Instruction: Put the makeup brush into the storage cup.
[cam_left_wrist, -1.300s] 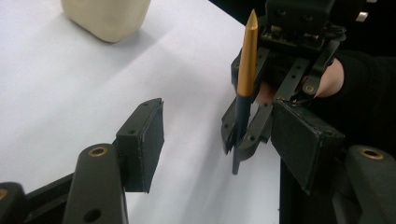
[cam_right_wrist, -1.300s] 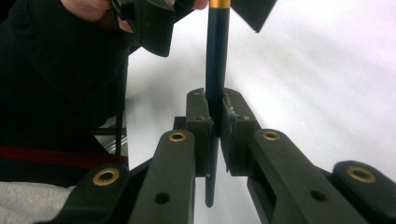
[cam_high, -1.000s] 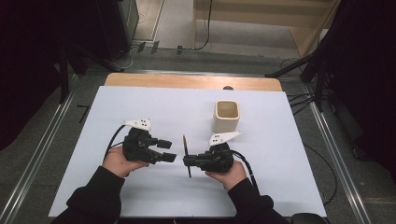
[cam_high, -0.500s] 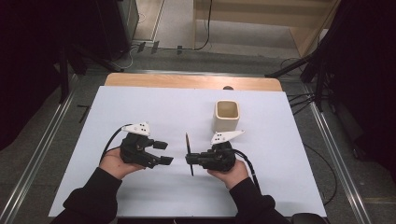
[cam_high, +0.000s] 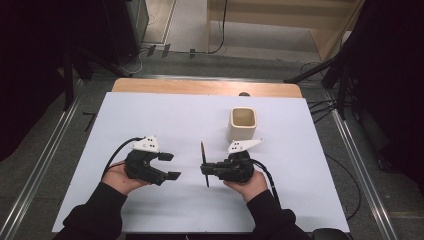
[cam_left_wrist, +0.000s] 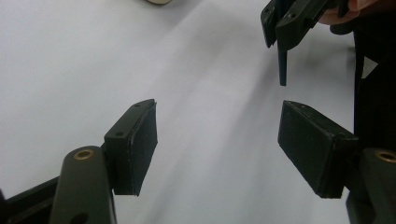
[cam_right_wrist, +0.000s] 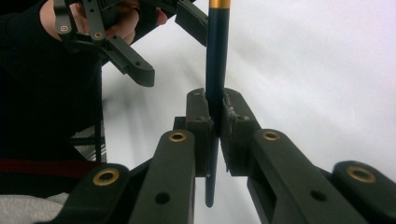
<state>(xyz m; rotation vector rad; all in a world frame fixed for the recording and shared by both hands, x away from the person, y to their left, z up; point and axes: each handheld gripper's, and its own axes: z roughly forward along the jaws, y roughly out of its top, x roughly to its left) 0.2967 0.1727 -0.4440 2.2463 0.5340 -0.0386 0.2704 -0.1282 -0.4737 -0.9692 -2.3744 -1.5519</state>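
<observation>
The right gripper (cam_right_wrist: 215, 135) clamps a slim dark-blue pencil with a brass-coloured band (cam_right_wrist: 216, 56) between its matte black pads. Opposite it, the left gripper (cam_left_wrist: 217, 140) has just been opening, nothing between its jaws. Beyond the right gripper stands a cream square-mouthed cup (cam_high: 243, 123).

White desk (cam_high: 165, 115), wooden strip along its far edge. Cream square cup (cam_high: 242, 123), upright, right of centre. Left tool (cam_high: 169, 166): jaws apart, nothing between them, just been opening. Right tool (cam_high: 206, 169): clamped on a dark pencil (cam_high: 204, 156), near the cup, apart from the left tool.
</observation>
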